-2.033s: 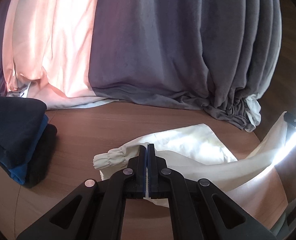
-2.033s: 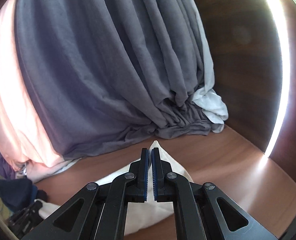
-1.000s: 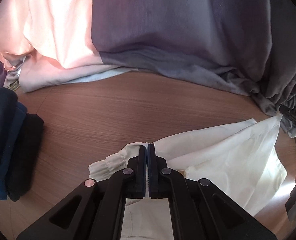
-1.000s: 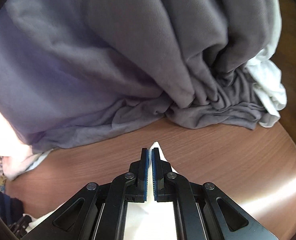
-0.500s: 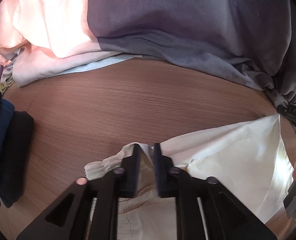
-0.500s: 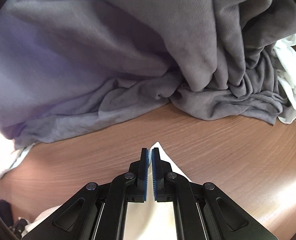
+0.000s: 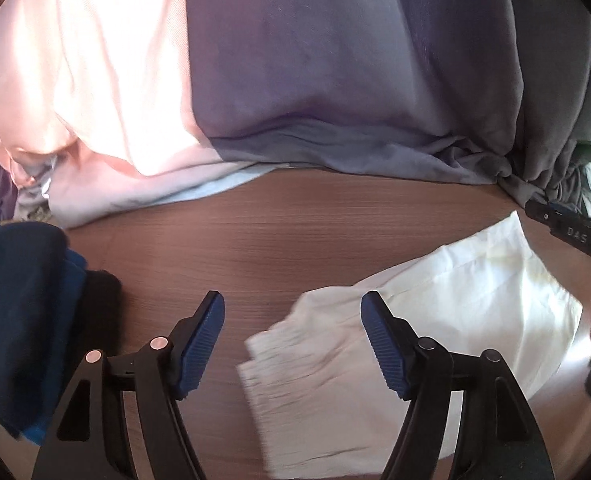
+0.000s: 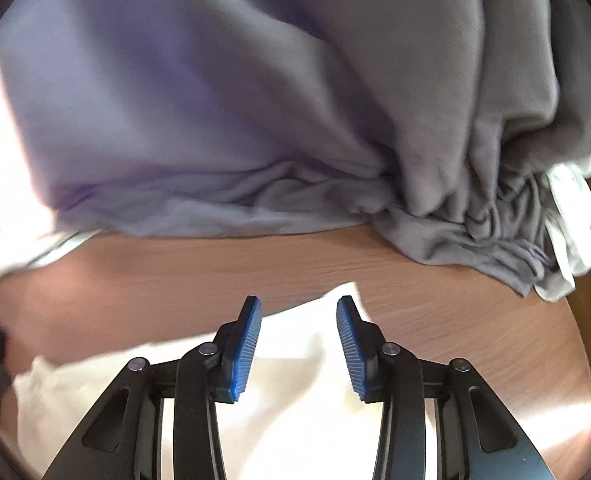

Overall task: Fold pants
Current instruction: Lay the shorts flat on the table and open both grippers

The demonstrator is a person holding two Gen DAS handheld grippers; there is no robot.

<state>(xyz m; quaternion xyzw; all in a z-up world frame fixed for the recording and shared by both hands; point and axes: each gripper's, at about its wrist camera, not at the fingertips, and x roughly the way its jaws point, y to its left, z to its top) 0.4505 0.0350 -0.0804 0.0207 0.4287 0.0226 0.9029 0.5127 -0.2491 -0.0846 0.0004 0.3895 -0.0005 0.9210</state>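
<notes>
In the left wrist view, the left gripper point(image 7: 293, 344) has just been opening: a second ago its jaws were clamped on the gathered cuff of the pants point(image 7: 435, 320), and now they stand wide apart with the cuff lying loose on the table point(image 7: 295, 232) between them, touched by neither pad. The same holds in the right wrist view, where the right gripper point(image 8: 298, 346) has let go of the pointed corner it pinched half a second ago; its jaws have been opening too, and the corner of the pants point(image 8: 295, 364) rests flat between them. Both releases suggest that this fold has been laid down and the next step is a new grasp or a smoothing pass.

The pants are cream-white, thin and softly creased. In the left wrist view they fill the lower right of the frame, the elastic cuff bunched at lower centre and the flat panel running up towards the other gripper at the right edge. A stack of dark clothes point(image 7: 27, 312) sits at the left edge, well apart, and a grey curtain point(image 7: 355, 80) hangs along the top.
</notes>
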